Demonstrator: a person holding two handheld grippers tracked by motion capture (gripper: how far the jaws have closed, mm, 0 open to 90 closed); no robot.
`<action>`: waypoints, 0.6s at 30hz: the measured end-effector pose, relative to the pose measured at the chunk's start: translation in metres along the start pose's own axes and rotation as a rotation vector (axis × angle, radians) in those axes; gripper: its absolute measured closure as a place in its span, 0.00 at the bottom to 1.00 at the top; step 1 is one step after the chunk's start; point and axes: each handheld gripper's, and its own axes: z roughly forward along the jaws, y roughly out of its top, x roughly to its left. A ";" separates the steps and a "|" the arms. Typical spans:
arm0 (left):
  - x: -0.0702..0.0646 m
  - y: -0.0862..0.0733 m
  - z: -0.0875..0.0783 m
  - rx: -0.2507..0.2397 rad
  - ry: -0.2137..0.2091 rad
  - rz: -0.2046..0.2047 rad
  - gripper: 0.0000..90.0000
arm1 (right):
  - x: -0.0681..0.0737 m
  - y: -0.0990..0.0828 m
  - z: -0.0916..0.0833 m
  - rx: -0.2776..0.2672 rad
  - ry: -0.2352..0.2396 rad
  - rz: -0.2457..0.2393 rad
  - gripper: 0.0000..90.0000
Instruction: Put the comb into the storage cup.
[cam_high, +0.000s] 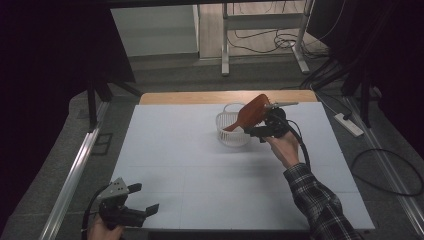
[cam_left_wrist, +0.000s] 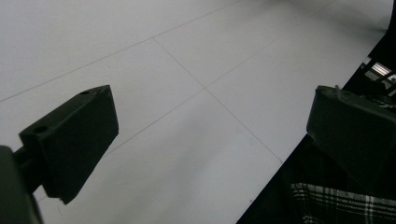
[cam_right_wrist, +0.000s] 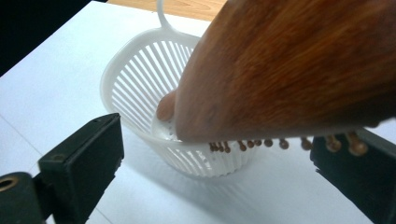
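A brown wooden hairbrush (cam_high: 252, 112) leans with its handle end down inside a white slotted basket (cam_high: 232, 131) at the table's far middle. Its head sticks up to the right over the rim. My right gripper (cam_high: 262, 131) sits just right of the basket, under the head. In the right gripper view the brush (cam_right_wrist: 299, 70) looms close with its pins pointing down. My right gripper (cam_right_wrist: 215, 163) is open there, and neither pad presses on the brush. The basket (cam_right_wrist: 135, 74) stands just beyond. My left gripper (cam_high: 135, 200) rests open near the front left edge with nothing between its fingers.
The white table top (cam_high: 190, 165) stretches between the two hands, with a wooden strip (cam_high: 200, 97) along its far edge. In the left gripper view my left gripper (cam_left_wrist: 205, 135) hovers over the table edge, with a plaid sleeve (cam_left_wrist: 336, 200) below. Cables and a power strip (cam_high: 348, 124) lie on the floor.
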 end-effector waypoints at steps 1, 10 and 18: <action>0.000 0.000 0.000 0.001 -0.001 0.000 0.02 | 0.000 0.000 -0.001 -0.001 0.001 -0.002 0.02; 0.000 0.000 0.000 -0.001 -0.001 -0.002 0.02 | 0.002 -0.004 -0.007 0.025 0.007 -0.027 0.00; 0.001 0.000 -0.001 -0.004 -0.004 -0.005 0.02 | 0.005 -0.009 -0.011 0.039 0.010 -0.062 0.00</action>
